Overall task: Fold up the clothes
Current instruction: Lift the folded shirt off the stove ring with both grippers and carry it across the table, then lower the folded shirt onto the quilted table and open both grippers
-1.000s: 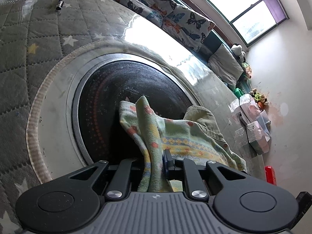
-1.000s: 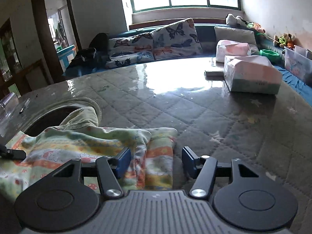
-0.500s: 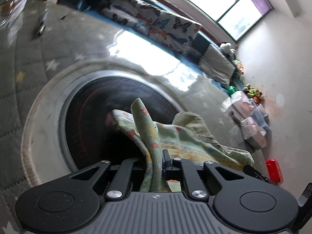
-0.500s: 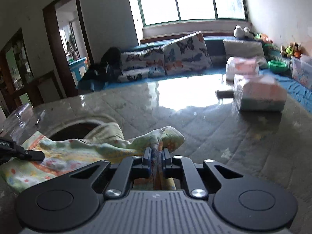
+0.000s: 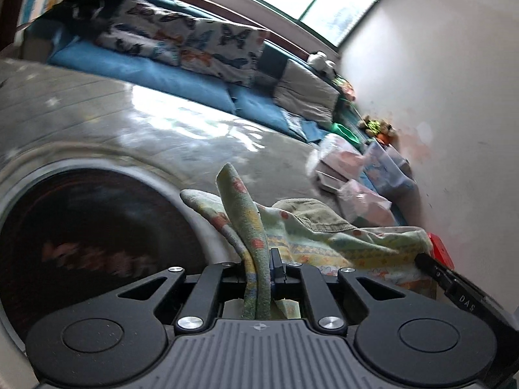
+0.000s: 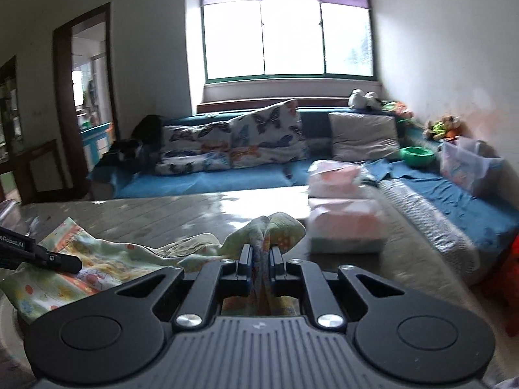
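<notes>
Now both the left gripper and right gripper have jaws clamped on the patterned cloth above the table, lifting it; next likely comes spreading it flat.

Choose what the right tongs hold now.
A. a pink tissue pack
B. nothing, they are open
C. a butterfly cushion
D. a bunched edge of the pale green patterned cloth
D: the right tongs are shut on a bunched fold of the pale green patterned cloth.
</notes>
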`<state>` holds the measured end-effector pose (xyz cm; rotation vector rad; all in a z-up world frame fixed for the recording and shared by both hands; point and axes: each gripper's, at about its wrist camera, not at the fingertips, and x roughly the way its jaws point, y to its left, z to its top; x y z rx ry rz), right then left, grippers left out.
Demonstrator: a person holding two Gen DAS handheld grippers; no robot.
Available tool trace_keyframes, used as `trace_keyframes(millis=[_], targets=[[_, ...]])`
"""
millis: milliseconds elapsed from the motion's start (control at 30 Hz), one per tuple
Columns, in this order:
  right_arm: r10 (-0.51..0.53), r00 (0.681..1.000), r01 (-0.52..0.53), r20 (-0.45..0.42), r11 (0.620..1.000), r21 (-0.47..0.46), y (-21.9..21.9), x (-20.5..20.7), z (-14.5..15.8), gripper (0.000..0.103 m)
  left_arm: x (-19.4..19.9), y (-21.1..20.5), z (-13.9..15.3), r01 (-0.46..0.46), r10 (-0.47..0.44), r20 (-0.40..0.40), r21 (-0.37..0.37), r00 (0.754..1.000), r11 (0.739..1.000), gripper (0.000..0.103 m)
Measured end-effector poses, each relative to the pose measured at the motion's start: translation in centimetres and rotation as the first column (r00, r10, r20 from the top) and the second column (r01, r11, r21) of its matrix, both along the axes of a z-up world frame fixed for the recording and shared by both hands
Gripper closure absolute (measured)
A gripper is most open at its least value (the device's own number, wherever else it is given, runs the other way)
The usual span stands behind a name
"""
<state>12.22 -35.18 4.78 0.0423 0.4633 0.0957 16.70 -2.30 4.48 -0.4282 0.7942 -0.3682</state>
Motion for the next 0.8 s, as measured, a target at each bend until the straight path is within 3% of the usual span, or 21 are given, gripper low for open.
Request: trace_keyframes(millis=[333, 667, 767, 800], targets=[[-0.092, 0.996, 0.092, -0.017, 0.995, -0.030, -4.9, 1.6, -0.5, 0.094, 3.4, -7.2, -0.7, 0.095, -0.095, -0.004, 0.067, 0.995, 0.993, 0.093], [-0.141, 0.985, 0.138, -0.097, 0.990, -0.036, -6.9, 2.2, -4.0, 0.094, 4.6, -9.9, -3.3, 0.136, -0.129, -0.070, 0.118, 0.989, 0.984, 0.092], [-0.165, 0.977, 0.163, -0.135, 0.986, -0.031, -7.3, 2.6, -5.1, 0.092, 4.6, -9.9, -3.9, 0.124, -0.111, -0.095, 0.148, 0.989, 0.981, 0.085], [-0.173, 0.974, 0.171, -0.148, 0.985, -0.027, -7.4, 2.7, -5.4, 0.092, 4.7, -9.7, -4.0, 0.119, -0.103, -0.103, 0.156, 0.989, 0.981, 0.074]])
